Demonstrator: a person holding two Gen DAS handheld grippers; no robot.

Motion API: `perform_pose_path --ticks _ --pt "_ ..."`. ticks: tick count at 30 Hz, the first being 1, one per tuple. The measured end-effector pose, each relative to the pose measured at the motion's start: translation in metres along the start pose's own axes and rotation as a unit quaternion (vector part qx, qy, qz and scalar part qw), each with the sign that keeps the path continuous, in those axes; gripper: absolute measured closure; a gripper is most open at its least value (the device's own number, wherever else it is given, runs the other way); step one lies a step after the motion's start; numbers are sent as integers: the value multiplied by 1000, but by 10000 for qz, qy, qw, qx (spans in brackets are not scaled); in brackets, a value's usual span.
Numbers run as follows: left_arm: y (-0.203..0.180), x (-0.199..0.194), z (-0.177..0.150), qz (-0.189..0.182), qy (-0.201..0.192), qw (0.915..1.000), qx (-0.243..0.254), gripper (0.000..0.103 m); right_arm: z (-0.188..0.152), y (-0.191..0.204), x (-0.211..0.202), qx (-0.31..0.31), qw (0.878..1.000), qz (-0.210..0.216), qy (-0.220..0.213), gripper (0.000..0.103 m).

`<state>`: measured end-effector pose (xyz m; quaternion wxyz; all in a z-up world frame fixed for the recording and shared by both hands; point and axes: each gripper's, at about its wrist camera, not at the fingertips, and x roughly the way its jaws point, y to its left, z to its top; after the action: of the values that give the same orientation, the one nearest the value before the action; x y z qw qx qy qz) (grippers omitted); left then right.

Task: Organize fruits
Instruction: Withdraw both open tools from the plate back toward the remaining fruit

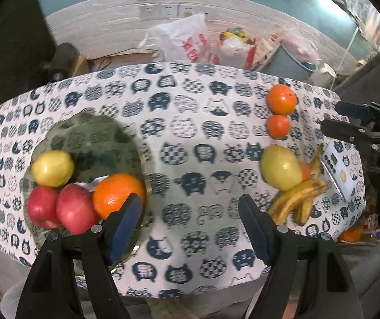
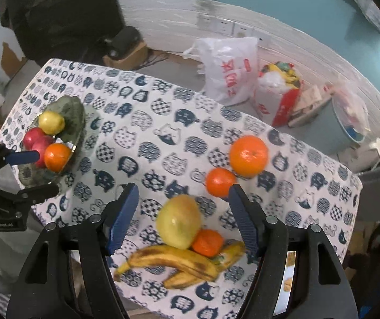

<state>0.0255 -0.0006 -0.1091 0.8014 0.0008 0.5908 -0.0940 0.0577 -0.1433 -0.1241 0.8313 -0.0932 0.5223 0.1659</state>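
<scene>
Right tongs [image 2: 183, 212] were spread wide and held nothing; the yellow-green apple [image 2: 178, 222] lay between the blue pads, above the surface [image 2: 163, 122], touching a small tangerine [image 2: 207, 242] and the bananas [image 2: 179, 264] just below. Beyond the right pad sat a small orange [image 2: 220, 181] touching a large orange [image 2: 248, 155]. Left tongs [image 1: 190, 220] were also spread, empty; to their left, the green plate [image 1: 96, 138] carried a yellow apple [image 1: 53, 168], two red apples [image 1: 62, 208] and an orange [image 1: 118, 194].
</scene>
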Motion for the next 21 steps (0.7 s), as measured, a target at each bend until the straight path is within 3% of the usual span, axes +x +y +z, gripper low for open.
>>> perform_pose_path --ticks 13,21 --pt "-73 20 19 -40 74 9985 544 22 -30 -49 -2 337 9992 -195 89 31" --pt "-101 47 28 -122 298 9978 575 22 -42 -73 2 540 9981 -241 156 31"
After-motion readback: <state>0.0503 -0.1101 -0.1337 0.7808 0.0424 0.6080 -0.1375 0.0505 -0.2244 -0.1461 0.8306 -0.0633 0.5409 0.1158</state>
